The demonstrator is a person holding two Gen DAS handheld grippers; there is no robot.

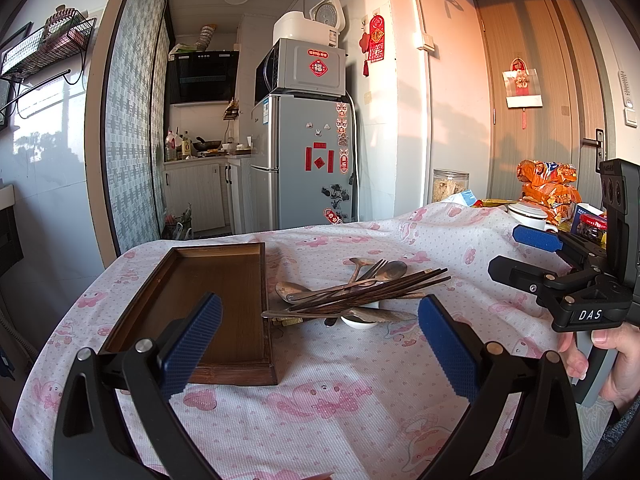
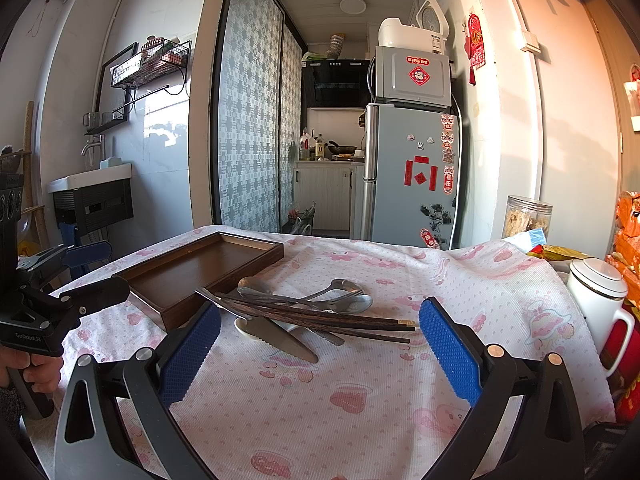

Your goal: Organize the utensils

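Both tools idle, nothing held: left gripper spread wide, right gripper likewise. Wooden tray bare, left-centre of frame. Utensil heap mid-frame beside it: chopsticks topmost. Judgement: pinch chopsticks mid-length first, lift level, avoid dragging spoons.

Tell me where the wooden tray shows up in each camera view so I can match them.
Left wrist view: the wooden tray lies lower left of centre, left of the utensil pile.
Right wrist view: the tray sits left of centre, beyond and left of the pile.
Shared landmark: the grey fridge behind the table.
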